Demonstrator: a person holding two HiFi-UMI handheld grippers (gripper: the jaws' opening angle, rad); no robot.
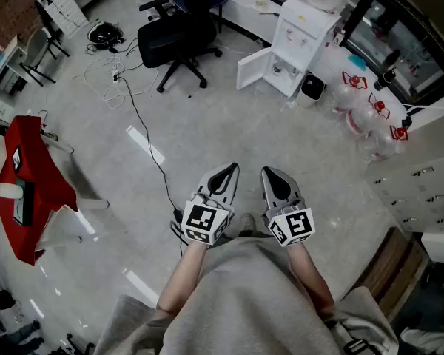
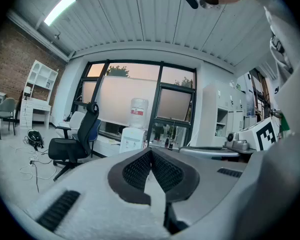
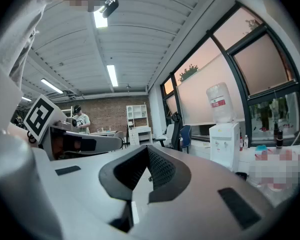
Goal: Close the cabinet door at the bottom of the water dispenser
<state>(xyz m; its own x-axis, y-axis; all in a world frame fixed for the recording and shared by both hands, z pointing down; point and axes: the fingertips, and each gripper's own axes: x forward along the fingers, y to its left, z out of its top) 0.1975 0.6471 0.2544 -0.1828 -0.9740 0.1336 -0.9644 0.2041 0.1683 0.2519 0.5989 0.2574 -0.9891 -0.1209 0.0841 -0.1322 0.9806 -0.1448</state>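
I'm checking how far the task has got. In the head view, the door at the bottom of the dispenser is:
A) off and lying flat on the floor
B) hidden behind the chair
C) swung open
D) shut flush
C: the door stands swung out from the dispenser, and the inside of the bottom cabinet shows.

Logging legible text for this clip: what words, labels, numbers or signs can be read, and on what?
No text is legible in any view.
Red label on the bottle atop the water dispenser: too small to read.
Red labels on the spare bottles on the floor: too small to read.
Marker cubes: black-and-white square patterns only, no words.
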